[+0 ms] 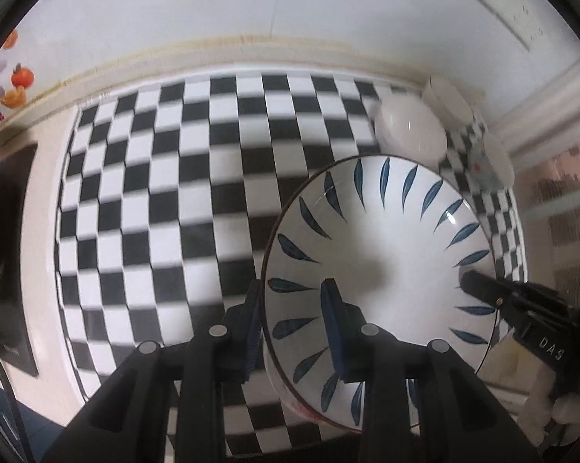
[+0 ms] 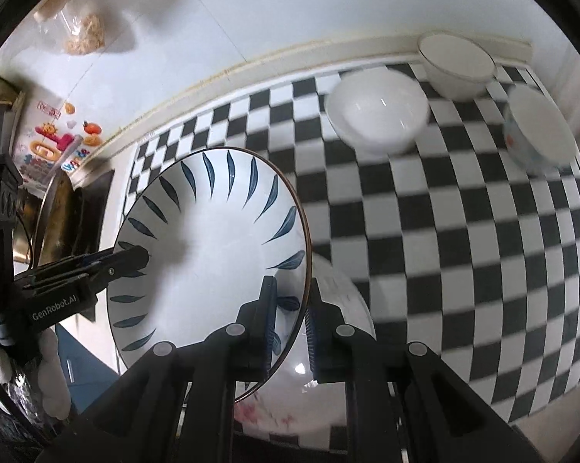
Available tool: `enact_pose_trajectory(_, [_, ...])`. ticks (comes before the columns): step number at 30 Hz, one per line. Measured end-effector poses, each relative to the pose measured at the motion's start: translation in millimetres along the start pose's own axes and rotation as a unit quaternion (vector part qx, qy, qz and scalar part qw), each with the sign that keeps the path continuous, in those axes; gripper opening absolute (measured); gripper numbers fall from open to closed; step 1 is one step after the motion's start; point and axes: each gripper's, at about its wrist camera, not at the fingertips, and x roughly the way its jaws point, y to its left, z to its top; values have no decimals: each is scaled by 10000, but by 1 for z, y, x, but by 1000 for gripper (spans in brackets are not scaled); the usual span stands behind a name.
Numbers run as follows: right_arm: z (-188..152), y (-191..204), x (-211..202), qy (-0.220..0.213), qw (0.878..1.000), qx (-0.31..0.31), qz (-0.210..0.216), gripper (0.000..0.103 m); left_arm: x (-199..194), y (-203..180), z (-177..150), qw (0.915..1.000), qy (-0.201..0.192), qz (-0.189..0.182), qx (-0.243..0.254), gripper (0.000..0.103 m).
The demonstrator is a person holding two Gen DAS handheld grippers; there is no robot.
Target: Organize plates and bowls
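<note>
A white plate with blue leaf marks [image 1: 382,247] is held above the checkered cloth by both grippers. My left gripper [image 1: 293,308] is shut on its left rim. My right gripper [image 2: 291,301] is shut on its right rim; the plate also shows in the right wrist view [image 2: 208,247]. Under it lies a white plate with a pink flower print [image 2: 313,397]. Three white bowls stand at the back right: a plain one [image 2: 378,115], one with a thin dark rim [image 2: 457,63], and one with a printed outside [image 2: 536,131].
The black-and-white checkered cloth [image 1: 166,200] covers the counter up to the white tiled wall. A dark stove area [image 1: 8,254] lies at the left. Stickers [image 2: 58,142] are on the wall at the left.
</note>
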Motion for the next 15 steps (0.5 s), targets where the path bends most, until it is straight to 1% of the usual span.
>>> enact_pose_trajectory(4, [-32, -18, 12, 254, 9996, 97, -53, 15, 27, -5, -29, 9989, 445, -90, -105, 27])
enact_pose_trajectory(6, [-41, -24, 20, 368, 9992, 120, -86, 14, 39, -6, -40, 9981, 583, -113, -152, 27])
enact_pose_trajectory(10, [-59, -36, 39, 587, 9981, 155, -121, 14, 56, -17, -55, 9970, 772, 99, 17, 27])
enact_pose_trajectory(15, [-66, -46, 53, 701, 9973, 100, -193, 14, 72, -26, -61, 9952, 915, 293, 200, 27])
